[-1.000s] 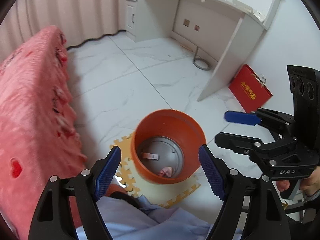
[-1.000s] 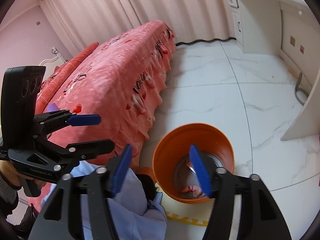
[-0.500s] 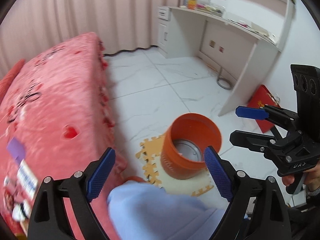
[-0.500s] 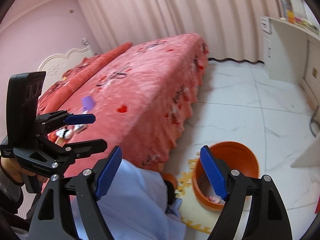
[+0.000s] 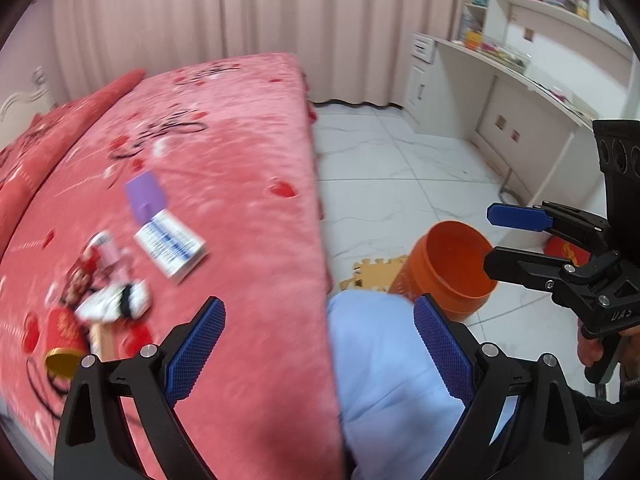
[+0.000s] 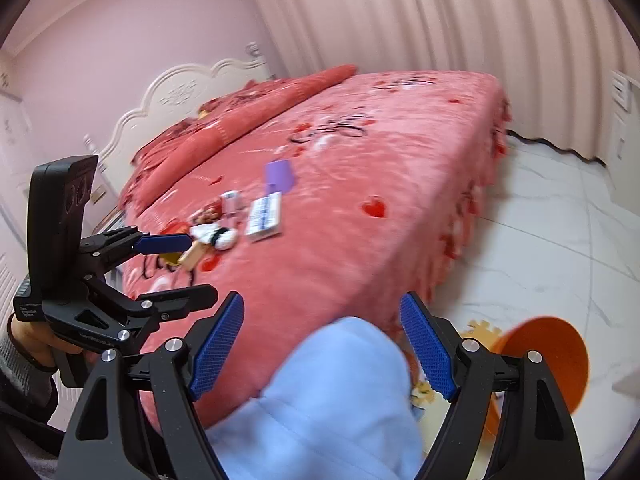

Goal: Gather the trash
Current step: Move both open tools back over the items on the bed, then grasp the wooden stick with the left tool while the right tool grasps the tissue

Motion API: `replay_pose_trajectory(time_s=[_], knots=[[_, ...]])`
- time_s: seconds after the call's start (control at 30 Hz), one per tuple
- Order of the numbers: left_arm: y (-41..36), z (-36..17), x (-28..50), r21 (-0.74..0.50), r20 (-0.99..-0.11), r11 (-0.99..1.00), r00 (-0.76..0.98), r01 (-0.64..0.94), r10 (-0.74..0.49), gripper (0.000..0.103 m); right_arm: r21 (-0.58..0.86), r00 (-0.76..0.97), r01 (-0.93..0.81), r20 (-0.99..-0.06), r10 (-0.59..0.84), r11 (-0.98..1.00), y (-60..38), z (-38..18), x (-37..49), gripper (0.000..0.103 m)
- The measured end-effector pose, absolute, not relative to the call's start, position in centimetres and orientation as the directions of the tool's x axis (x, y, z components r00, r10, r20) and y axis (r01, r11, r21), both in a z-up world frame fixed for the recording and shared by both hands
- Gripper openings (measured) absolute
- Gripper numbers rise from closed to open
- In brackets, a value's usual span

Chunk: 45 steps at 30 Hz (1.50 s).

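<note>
**Now: both grippers swung from bin to bed, empty**

Item 1, left gripper (image 5: 318,354). Jaws wide apart and opening further; nothing between them. A second ago it looked straight down into the orange bin (image 5: 452,268); it now faces the pink bed (image 5: 240,184), with the bin off to its right.

Item 2, right gripper (image 6: 322,354). Jaws apart, nothing held. It has made the same swing, and the bin sits at the lower right edge of its view.

Item 3, trash on the bed, left of centre in the left wrist view, well apart from the bin:
- white and blue carton (image 5: 170,245), lying flat;
- purple card (image 5: 145,196), just beyond the carton, touching or overlapping it;
- red paper cup (image 5: 64,340) on its side, gold mouth toward the camera;
- white crumpled wrapper (image 5: 116,304) with a dark band;
- small red and white packets (image 5: 92,260), blurred, kind not clear.

Item 4, blue-clad knee (image 5: 384,360), between bed edge and bin.

Assessment: judging by the empty jaws and the turn away from the bin, one drop is done and the next pickup begins. At least five pieces remain. The carton lies nearest the bed edge and looks the easiest next target.
</note>
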<state>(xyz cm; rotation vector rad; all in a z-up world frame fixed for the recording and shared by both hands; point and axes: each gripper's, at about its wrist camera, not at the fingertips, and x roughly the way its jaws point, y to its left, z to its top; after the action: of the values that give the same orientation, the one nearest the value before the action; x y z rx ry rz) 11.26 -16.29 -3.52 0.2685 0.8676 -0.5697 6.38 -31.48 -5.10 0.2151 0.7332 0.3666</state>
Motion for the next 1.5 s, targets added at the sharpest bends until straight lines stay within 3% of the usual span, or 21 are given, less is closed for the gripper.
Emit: replay_pose_trajectory(time_s=[0.83,1.2,1.33,1.5], knots=[[2.3,-4.7,11.7,-0.079,-0.779,0.968,0.591,0.239,-0.209,0.094,0.292,0.518,-0.503,-0.651,0.554,0.813,-14.2,-6.4,13.3,0.080],[3.4,-8.1,15.7,-0.221,-0.778,0.941,0.536,0.257,-0.329,0.094,0.242,0.453,-0.609,-0.676,0.582,0.755,-9.1,-8.8,18.5,0.079],[4.0,-9.5,17.6,-0.274,-0.780,0.927,0.505,0.256,-0.370,0.077,0.218,0.437,-0.637,-0.688,0.579,0.740,-8.4,-9.6,20.5,0.074],[4.1,-11.2,19.2,-0.252,-0.805,0.935,0.482,0.251,-0.346,0.077,0.203,0.413,-0.659,-0.707,0.574,0.724,-7.8,-10.8,23.2,0.069]])
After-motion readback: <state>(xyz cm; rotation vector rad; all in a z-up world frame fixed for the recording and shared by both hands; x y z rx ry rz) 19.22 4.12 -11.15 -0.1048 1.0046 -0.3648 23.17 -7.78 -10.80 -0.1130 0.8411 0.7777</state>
